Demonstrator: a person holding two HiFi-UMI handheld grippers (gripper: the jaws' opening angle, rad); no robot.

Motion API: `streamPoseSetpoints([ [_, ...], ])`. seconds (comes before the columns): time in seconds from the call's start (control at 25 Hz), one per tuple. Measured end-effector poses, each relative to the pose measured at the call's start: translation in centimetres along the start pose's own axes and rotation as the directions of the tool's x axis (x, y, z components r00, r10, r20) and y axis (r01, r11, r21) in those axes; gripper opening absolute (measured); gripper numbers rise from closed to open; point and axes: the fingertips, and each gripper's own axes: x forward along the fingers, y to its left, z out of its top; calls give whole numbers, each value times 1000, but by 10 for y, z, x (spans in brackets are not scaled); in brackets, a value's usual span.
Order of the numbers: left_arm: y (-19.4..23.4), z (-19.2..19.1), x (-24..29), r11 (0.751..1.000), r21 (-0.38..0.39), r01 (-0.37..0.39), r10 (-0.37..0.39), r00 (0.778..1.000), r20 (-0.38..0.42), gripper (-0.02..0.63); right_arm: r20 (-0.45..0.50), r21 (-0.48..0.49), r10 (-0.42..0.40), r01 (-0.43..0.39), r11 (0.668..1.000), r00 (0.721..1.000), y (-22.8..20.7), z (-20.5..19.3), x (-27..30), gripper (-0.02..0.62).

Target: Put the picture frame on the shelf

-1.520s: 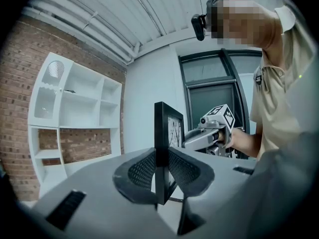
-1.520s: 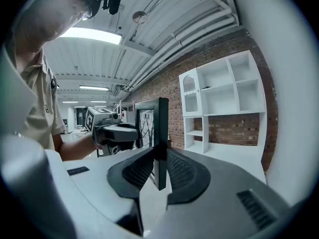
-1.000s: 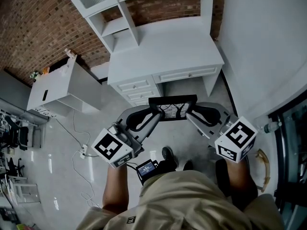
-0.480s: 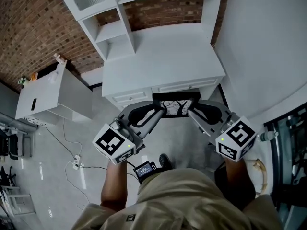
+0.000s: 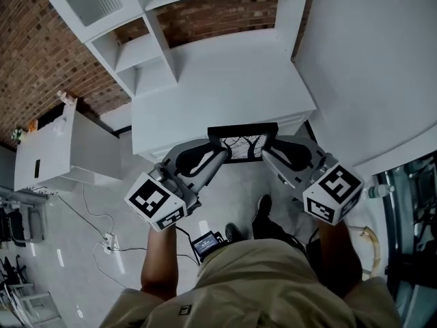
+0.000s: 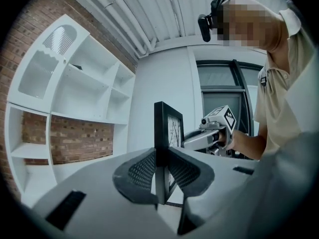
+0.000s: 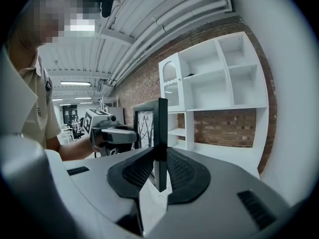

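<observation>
A black picture frame (image 5: 242, 142) with a bare-tree print hangs in the air between my two grippers, above the front edge of the white desk (image 5: 225, 91). My left gripper (image 5: 220, 151) is shut on the frame's left side (image 6: 161, 148). My right gripper (image 5: 265, 150) is shut on its right side (image 7: 160, 143). The white shelf unit (image 5: 136, 46) with open compartments rises behind the desk, against a brick wall. In the left gripper view the shelf unit (image 6: 75, 88) stands at the left; in the right gripper view its compartments (image 7: 219, 73) show at the right.
A white cabinet (image 5: 65, 149) stands to the left of the desk, with cables on the floor (image 5: 102, 231) near it. A white wall (image 5: 369, 60) closes the right side. The person's legs and shoes (image 5: 263, 214) are below the grippers.
The person has stepped toward the desk. The frame, held in both grippers, has moved forward from over the floor to above the desk's front edge.
</observation>
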Motion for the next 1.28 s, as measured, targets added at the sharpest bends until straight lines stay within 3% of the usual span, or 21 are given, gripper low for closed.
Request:
streamPoseSetpoints([
  [0.68,130,3,174,986,8,-167,167,984,-56,78,41,7,181,-182,983,983,-219,9,65,78],
  [1.0,195,-10,206,977,-8,-211,209,973,-98,78,29,44,221,-222,974,975,-274,5,119,78],
  [1.28,259,-26,208,980,-40,-195,190,978,-90,78,2,51,196,-196,979,981,-299,5,177,78],
])
